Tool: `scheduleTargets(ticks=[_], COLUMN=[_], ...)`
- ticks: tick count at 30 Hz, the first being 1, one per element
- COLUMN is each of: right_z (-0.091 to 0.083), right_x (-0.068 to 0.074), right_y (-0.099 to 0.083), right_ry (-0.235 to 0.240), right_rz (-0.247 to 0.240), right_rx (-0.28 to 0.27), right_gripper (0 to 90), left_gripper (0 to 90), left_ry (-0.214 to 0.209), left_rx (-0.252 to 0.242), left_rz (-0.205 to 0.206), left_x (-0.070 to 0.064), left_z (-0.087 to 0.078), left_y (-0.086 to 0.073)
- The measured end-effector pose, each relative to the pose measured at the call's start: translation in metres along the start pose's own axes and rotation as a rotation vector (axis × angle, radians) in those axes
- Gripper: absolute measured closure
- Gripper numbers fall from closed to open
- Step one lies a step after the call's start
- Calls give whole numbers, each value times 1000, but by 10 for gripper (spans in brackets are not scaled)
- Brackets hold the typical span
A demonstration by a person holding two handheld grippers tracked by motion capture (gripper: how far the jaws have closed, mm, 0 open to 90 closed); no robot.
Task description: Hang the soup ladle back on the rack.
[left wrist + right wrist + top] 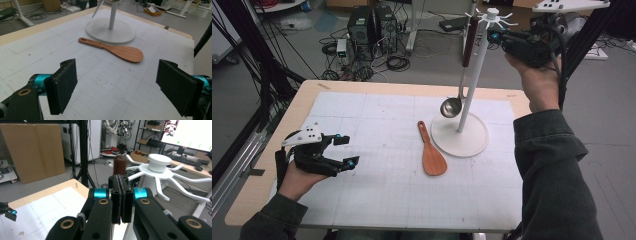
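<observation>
A white hook rack (473,75) stands on its round base (472,142) at the mat's right back. A metal ladle (452,106) with a dark brown handle hangs from one hook. A wooden rice paddle (432,154) lies flat just left of the base, also seen as the paddle (117,50) ahead of my left gripper. My left gripper (348,151) rests low at the mat's left, open and empty, pads (62,85) wide apart. My right gripper (493,36) is raised beside the rack's top, shut with nothing between the pads. The brown handle tip (120,163) sits just behind the jaws, the rack's head (160,160) to their right.
A white gridded mat (377,200) covers the wooden table (257,185). Computer towers (372,27) and cables lie on the floor beyond the far edge. Black stand legs (262,65) rise at the left. The rack's white hooks (192,180) spread out around the right gripper.
</observation>
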State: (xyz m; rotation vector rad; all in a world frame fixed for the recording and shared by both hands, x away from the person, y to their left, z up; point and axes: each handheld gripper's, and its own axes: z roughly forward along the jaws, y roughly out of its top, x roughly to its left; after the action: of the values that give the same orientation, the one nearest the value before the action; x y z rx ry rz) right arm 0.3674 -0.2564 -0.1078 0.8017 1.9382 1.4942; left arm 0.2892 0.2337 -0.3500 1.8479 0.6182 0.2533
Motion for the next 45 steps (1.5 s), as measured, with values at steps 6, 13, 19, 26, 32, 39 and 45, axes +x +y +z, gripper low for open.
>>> scheduleTargets(ticks=[6, 13, 19, 26, 32, 39, 45], right_z=[7, 1, -10, -20, -25, -28, -22], right_x=[5, 5, -2, -13, -23, -29, -22], right_y=[1, -1, -12, -15, -16, -12, -6], right_ry=[5, 14, -2, -27, -57, -65, -42], right_rz=[-11, -13, 3, 31, 44, 45, 34], right_rx=[6, -2, 12, -1, 6, -12, -10], right_gripper=[899, 899, 898, 898, 899, 898, 898], left_gripper=[177, 177, 177, 177, 177, 177, 177], left_ry=[2, 2, 1, 3, 5, 3, 3], left_rx=[0, -2, 0, 2, 3, 7, 5], left_rz=[1, -1, 0, 1, 0, 3, 2], left_x=[0, 0, -1, 0, 0, 0, 0], left_z=[-1, 0, 0, 1, 0, 1, 1], left_y=[0, 0, 0, 0, 0, 0, 0])
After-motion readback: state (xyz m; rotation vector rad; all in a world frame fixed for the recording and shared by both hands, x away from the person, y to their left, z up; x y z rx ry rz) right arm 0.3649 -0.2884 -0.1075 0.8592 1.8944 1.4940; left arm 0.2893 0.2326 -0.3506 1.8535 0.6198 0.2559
